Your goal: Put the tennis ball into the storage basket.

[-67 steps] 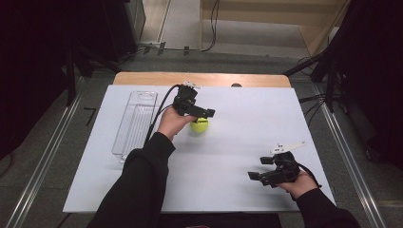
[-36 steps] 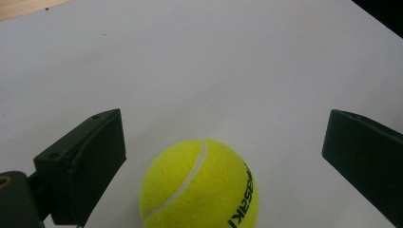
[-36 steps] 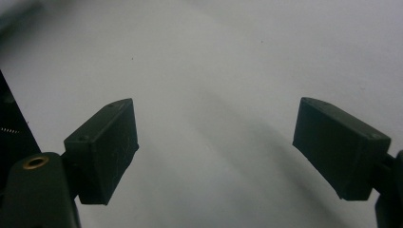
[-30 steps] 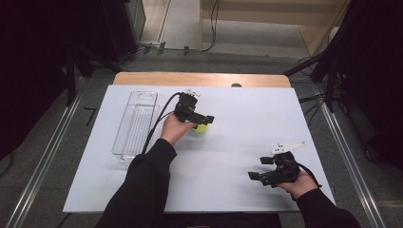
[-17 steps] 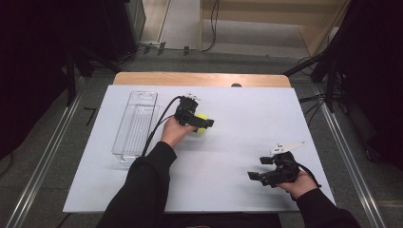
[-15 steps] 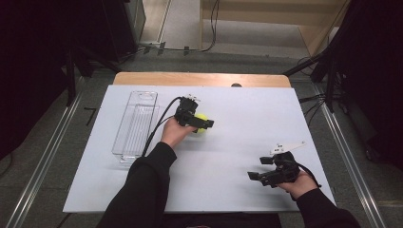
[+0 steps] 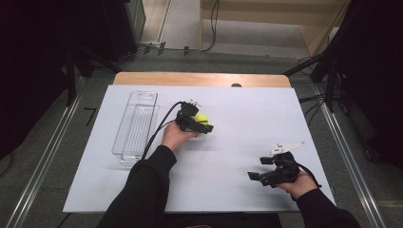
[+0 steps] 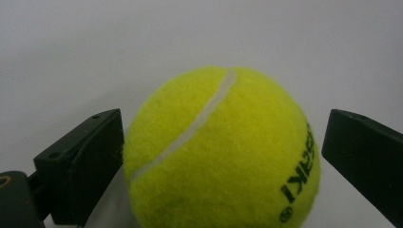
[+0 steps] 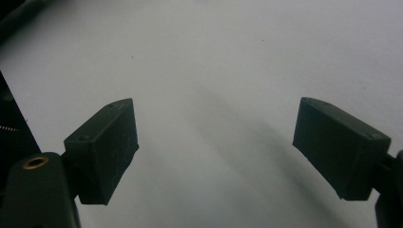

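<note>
Overall, the white table [image 7: 228,190] was the largest item in the high view, its sheet covering nearly the whole top with a strip of bare wood at the far edge. Next in size, a clear plastic tray [image 7: 136,124] lay lengthwise on the left part of the sheet, well apart from my right hand and near my left.

My left gripper [image 7: 198,124] was over the middle of the table, just right of the tray, with its cable looping back along my sleeve. My right gripper [image 7: 266,172] sat near the front right corner, well apart from the left one. Its jaws stood wide apart in the right gripper view, with bare white surface between them.

Smallest, the tennis ball [image 8: 221,154] lay on the white sheet at mid-table, between the jaws of my left gripper; it showed as a yellow spot [image 7: 201,118] in the high view. Its felt was bright yellow-green and fuzzy, crossed by one pale curved seam running from upper right to lower left. Black printed lettering ran sideways along its right flank; I could not read the full word. The jaws of my left gripper stood apart: the left one just beside the felt, the right one clear of it with a visible gap.
</note>
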Demonstrator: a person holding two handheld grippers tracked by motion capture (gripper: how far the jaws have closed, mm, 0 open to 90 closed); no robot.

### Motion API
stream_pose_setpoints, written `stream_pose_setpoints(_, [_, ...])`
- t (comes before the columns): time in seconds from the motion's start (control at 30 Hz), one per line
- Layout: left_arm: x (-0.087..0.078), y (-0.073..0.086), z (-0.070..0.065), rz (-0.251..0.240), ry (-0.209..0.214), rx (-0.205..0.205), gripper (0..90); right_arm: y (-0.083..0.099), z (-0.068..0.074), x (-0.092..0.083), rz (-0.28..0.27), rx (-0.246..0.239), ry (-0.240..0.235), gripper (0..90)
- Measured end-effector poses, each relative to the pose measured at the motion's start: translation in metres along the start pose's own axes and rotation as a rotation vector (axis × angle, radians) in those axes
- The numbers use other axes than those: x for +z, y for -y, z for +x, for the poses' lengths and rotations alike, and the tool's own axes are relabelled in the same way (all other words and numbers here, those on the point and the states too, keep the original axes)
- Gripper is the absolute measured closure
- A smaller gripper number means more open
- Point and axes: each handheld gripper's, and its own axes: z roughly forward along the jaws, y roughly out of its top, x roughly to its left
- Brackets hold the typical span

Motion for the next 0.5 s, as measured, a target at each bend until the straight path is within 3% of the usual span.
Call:
stream_pose_setpoints(0.13, [0.0024,0.0024,-0.0005,0.006,-0.006,0.011,1.5,0.0001,-0.0002,-0.0001,0.000,-0.001,0.001,13.1])
stream_pose_setpoints(0.23, [0.0010,0.0041,0.0001,-0.016,-0.017,0.001,6.3,0.0001,-0.0001,-0.0002,0.000,-0.001,0.001,13.1])
stream_pose_setpoints(0.33, [0.0001,0.0044,0.0000,-0.009,-0.024,0.012,8.5,0.0001,0.0001,-0.0001,0.000,-0.001,0.000,13.1])
stream_pose_setpoints(0.37, [-0.0005,0.0052,-0.0014,-0.013,-0.051,0.027,11.6,0.0000,0.0002,-0.0001,0.001,-0.002,0.001,13.1])
stream_pose_setpoints(0.5, [-0.0022,0.0073,-0.0017,-0.032,-0.061,0.033,25.7,-0.0001,0.0002,0.0000,0.001,-0.002,0.001,13.1])
